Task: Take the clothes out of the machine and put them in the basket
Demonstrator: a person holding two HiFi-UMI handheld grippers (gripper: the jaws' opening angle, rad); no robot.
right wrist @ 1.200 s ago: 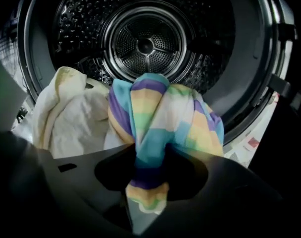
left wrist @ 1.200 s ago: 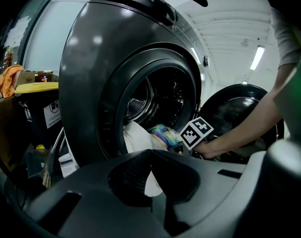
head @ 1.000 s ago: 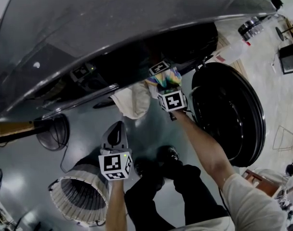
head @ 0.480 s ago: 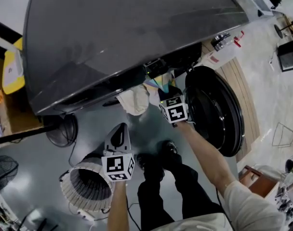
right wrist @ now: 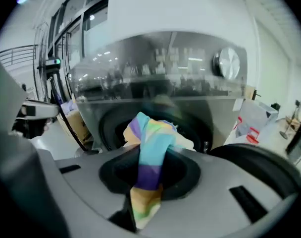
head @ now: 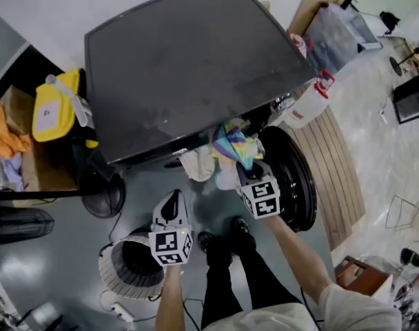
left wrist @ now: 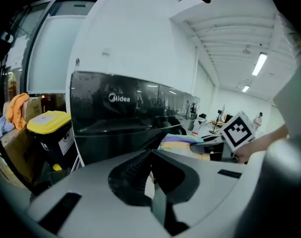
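The right gripper (right wrist: 146, 185) is clenched on a striped cloth (right wrist: 149, 143), held just outside the machine (head: 189, 67) mouth, so this looks like the carrying step. The left gripper (head: 172, 200) is closed and empty, in front of the machine, above the basket (head: 111, 281). The next move should bring the cloth away from the machine, over the basket, then let go. A white cloth (head: 197, 164) hangs at the machine's mouth.

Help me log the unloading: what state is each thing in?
Black round washer door: open.
Rainbow-striped cloth: gripped, held at the drum mouth.
White cloth: hanging from the drum mouth.
White slatted round basket: upright on the floor.
Left gripper: shut, empty.
Right gripper: shut on the striped cloth.
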